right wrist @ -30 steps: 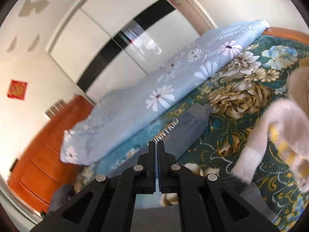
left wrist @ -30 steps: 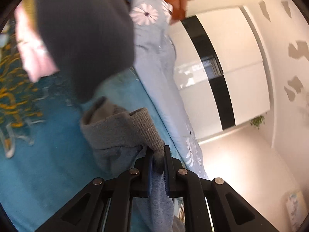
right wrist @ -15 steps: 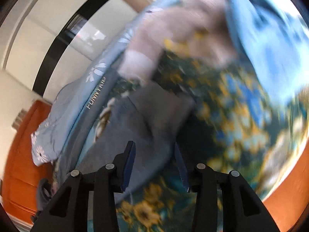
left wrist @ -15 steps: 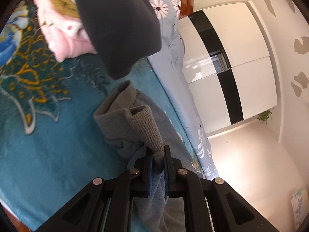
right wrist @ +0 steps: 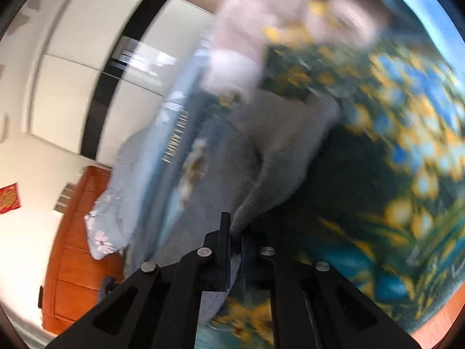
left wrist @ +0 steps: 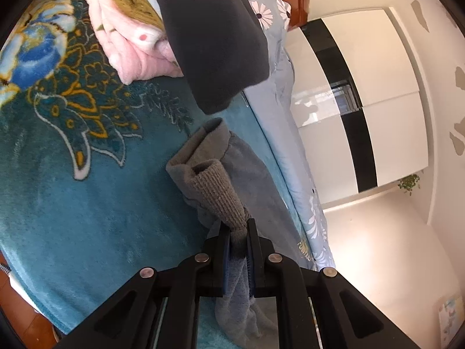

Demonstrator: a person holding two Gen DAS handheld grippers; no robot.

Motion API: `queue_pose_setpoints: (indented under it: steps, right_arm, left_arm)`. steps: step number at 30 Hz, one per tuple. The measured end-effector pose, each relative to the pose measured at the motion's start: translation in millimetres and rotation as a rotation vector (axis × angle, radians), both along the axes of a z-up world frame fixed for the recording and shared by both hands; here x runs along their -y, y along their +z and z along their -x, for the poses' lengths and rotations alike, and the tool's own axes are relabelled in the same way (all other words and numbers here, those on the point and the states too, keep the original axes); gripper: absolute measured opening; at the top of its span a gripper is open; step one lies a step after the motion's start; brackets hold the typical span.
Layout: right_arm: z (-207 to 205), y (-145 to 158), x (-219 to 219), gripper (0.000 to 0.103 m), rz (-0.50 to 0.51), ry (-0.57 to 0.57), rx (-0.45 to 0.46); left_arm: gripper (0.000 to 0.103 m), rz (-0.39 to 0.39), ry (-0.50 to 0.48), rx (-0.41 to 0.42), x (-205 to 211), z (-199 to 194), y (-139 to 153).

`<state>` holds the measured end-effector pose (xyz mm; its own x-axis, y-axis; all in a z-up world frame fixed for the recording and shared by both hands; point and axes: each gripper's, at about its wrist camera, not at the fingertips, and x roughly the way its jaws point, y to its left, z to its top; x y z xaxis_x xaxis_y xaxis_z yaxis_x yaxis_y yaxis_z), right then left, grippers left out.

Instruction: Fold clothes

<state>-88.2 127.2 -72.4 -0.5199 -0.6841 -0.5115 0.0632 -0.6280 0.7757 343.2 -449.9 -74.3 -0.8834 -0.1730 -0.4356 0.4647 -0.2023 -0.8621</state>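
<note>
my left gripper (left wrist: 238,232) is clamped on the ribbed cuff of the grey sweater (left wrist: 221,174), which lies on the teal blanket (left wrist: 87,203) – my right gripper (right wrist: 236,232) pinches another edge of the grey sweater (right wrist: 279,151). that view is blurred. a folded pink garment (left wrist: 130,37) sits beyond.

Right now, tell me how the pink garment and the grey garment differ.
The pink garment lies folded in a stack; the grey garment is loose and bunched. No hand-held gripper touches the pink one; the left hand-held gripper pinches the grey one's ribbed cuff. Both rest on the teal blanket.
</note>
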Motion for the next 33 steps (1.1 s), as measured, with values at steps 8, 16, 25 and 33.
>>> queue_pose_setpoints:
  steps: [8, 16, 25, 33]
  right_arm:
    - [52.5, 87.7, 30.9, 0.005, 0.006, -0.001, -0.204]
    - [180.2, 130.3, 136.7, 0.005, -0.279, -0.017, -0.270]
    - [296.8, 25.7, 257.9, 0.006, -0.630, 0.043, -0.079]
    - [270.6, 30.7, 239.3, 0.068, -0.376, 0.232, -0.212]
  left_arm:
    - [0.010, 0.089, -0.003, -0.100, 19.3, 32.9, 50.1]
    - [0.010, 0.110, 0.045, 0.001, 66.4, 120.4, 55.2]
    - [0.010, 0.126, 0.073, 0.266, 128.7, 209.8, 4.6]
    - [0.064, 0.171, -0.040, 0.295, 116.1, 219.2, 6.8]
